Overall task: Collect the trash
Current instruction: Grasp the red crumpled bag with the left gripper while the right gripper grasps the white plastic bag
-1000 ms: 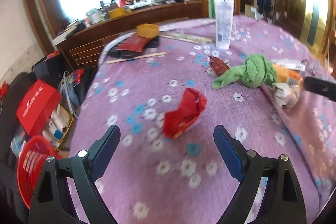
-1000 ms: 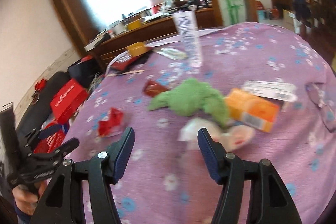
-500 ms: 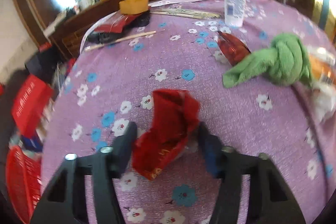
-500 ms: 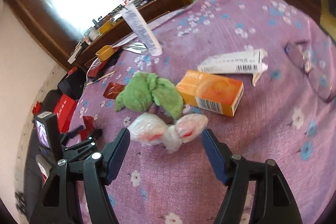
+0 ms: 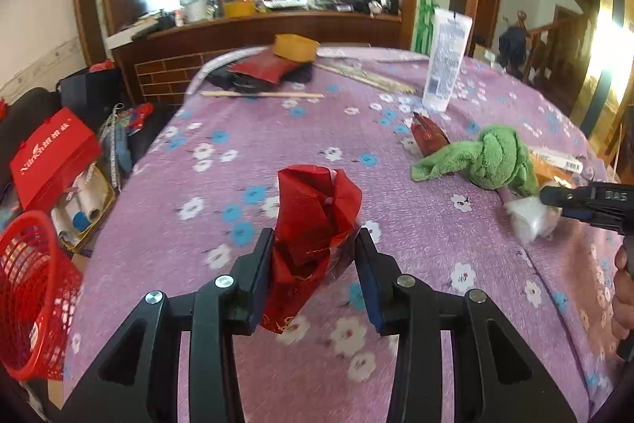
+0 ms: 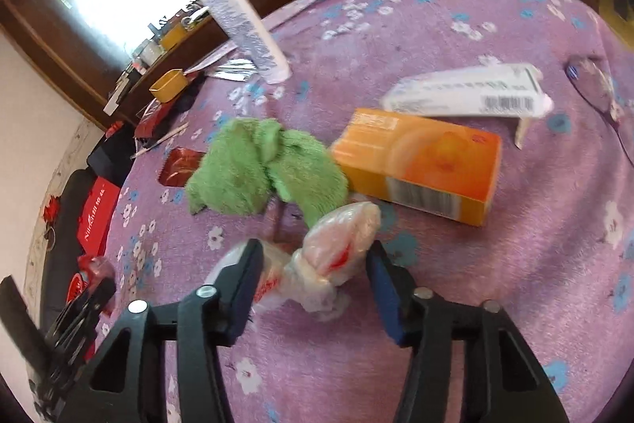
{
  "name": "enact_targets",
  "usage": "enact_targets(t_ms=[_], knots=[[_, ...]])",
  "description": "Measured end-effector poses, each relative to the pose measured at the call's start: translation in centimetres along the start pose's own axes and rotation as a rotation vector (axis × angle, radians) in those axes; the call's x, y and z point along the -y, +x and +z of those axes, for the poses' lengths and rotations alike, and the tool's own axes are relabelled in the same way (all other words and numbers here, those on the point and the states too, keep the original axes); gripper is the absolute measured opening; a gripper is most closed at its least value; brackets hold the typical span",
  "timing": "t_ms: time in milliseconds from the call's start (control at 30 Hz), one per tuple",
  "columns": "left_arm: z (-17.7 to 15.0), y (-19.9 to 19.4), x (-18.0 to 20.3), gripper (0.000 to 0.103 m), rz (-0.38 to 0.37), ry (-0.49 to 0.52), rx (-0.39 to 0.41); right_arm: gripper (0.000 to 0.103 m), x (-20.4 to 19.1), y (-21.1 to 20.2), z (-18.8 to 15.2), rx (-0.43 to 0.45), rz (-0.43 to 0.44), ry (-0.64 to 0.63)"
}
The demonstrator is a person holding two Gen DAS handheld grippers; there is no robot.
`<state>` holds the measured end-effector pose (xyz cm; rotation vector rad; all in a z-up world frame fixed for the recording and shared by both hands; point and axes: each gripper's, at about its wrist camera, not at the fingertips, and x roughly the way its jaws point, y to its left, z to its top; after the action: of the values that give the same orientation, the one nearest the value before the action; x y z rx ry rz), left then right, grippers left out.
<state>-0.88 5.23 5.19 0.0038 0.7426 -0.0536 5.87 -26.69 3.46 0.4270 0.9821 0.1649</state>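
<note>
A crumpled red wrapper [image 5: 313, 201] stands upright between the pads of my left gripper [image 5: 313, 244], which is shut on it just above the purple flowered tablecloth [image 5: 277, 129]. In the right wrist view a knotted white plastic bag [image 6: 340, 236] with red marks lies on the cloth inside my right gripper [image 6: 315, 256]. Its jaws are closing and both pads touch the bag. The left wrist view shows the right gripper [image 5: 554, 203] at the far right, on that bag [image 5: 527, 217]. The right wrist view shows the left gripper [image 6: 99, 288] with the red wrapper [image 6: 89, 268] at the lower left.
Just beyond the bag are a knotted green cloth [image 6: 261, 161], an orange box [image 6: 416, 165] and a white box [image 6: 467, 94]. A dark red foil wrapper [image 5: 428, 137], an upright white tube [image 5: 445, 62] and glasses [image 6: 594, 82] also lie on the table. A red basket [image 5: 31, 288] stands on the floor at left.
My left gripper came forward onto the red wrapper and shut on it. My right gripper dropped toward the white bag, and its jaws narrowed around it.
</note>
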Motion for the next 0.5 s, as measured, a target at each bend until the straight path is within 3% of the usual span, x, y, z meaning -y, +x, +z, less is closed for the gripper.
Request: enact_targets(t_ms=[33,133,200,333,500], knots=[[-0.3,-0.5,-0.4,0.038,0.004,-0.01,0.013,0.038,-0.6,0.1,0.0,-0.003,0.005,-0.02],[-0.6,-1.1,-1.2,0.038,0.016,-0.026,0.028,0.037,-3.2,-0.2,-0.8,0.019,0.033,-0.097],[-1.0,-1.4,-1.6,0.038,0.032,-0.039,0.035,0.037,-5.6,-0.8,-1.3,0.064,0.021,-0.172],[-1.2,-1.5,-2.6,0.038,0.062,-0.077,0.048,0.037,-10.3,-2.0,-2.0,0.165,0.085,-0.252],[-1.6,-1.3,-3.0,0.038,0.106,-0.087,0.053,0.038,-13.2,-1.4,-2.9,0.257,0.116,-0.309]])
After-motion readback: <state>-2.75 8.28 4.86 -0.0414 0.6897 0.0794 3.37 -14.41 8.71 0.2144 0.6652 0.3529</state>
